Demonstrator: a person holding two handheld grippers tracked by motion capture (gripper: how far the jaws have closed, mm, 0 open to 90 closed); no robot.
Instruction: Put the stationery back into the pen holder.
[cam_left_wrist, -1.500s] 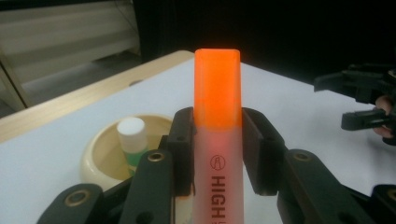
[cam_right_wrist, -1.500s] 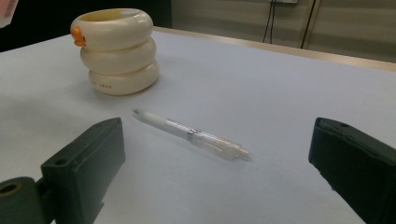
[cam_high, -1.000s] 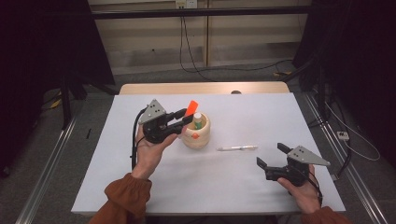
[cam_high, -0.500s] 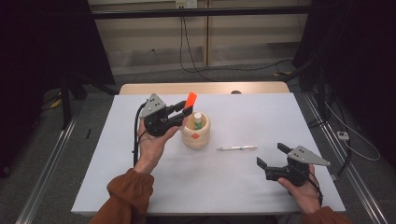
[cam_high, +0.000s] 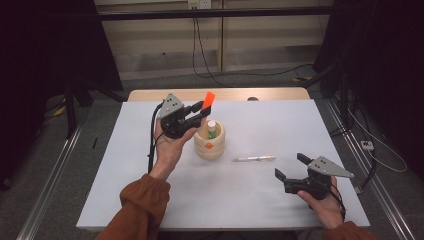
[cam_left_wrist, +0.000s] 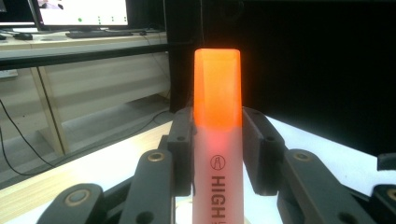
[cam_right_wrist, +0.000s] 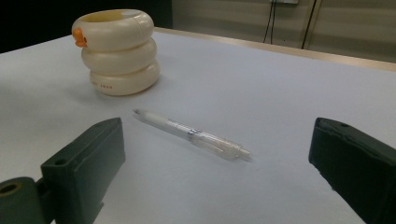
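Left gripper (cam_high: 199, 111) clamped on an orange-capped highlighter (cam_high: 208, 99), held in the air above the cream ringed pen holder (cam_high: 210, 144). Left gripper view adds the barrel print, "HIGH" readable, rest cut off. Right gripper (cam_high: 289, 166) jaws apart, nothing between them, low over the table (cam_high: 125, 175). Right gripper view shows the clear pen (cam_right_wrist: 191, 134) lying ahead, and small unreadable lettering on the holder's bottom ring.

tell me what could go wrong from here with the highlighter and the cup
1. The left tongs grip the highlighter low on its body, so it might tilt or slip on the way down.
2. A green-capped bottle already stands in the cup; the highlighter could hit it or tip the cup.
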